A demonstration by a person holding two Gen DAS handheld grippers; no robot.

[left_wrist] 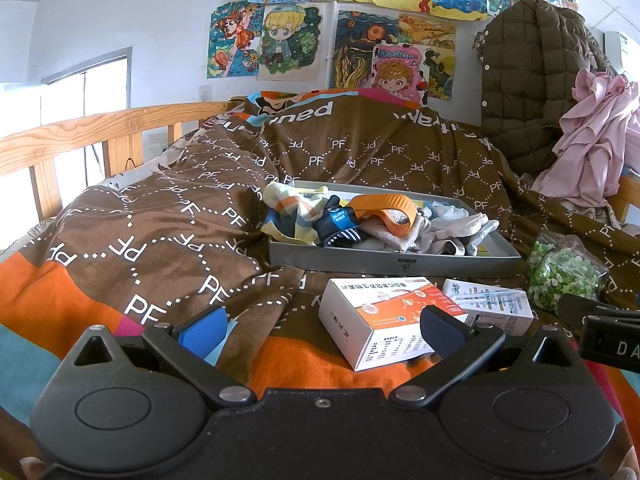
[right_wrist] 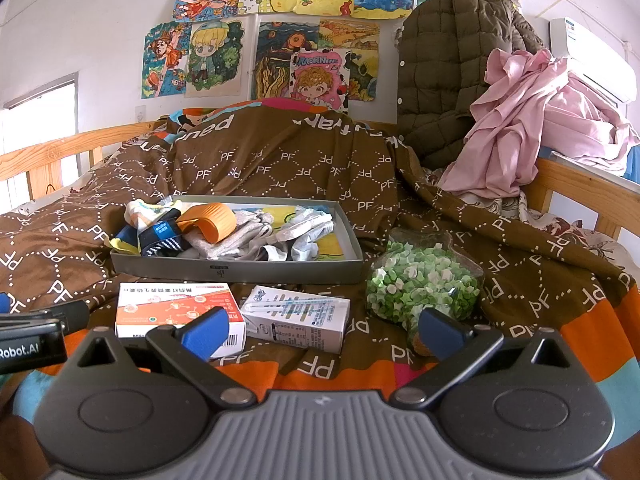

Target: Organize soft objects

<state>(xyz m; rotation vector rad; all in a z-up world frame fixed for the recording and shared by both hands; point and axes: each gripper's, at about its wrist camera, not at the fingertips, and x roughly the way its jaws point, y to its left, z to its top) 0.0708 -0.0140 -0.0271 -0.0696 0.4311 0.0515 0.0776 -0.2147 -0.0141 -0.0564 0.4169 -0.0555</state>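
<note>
Both tools hover low over the near end of a bed covered by a brown quilt printed with white "PF" diamonds and orange and teal bands. The left tool has its blue-padded fingers spread wide and grips nothing; its right finger overlaps the white-and-orange box in the view, though whether they touch cannot be told. The right tool is likewise wide apart and empty, its left finger in front of the same box and its right finger just in front of the bag of green and white paper stars.

The soft things, a jumble of socks in grey, white, navy and yellow-striped cloth, lie piled in a shallow grey tray in the middle of the bed, just beyond the boxes. An orange curved plastic piece rests on top of the pile toward the tray's left half. A second, paler box lies to the right of the orange one, between it and the star bag.

At the far right, a quilted olive jacket and crumpled pink cloth are heaped on the wooden bed rail. Coloured drawings cover the far wall.
</note>
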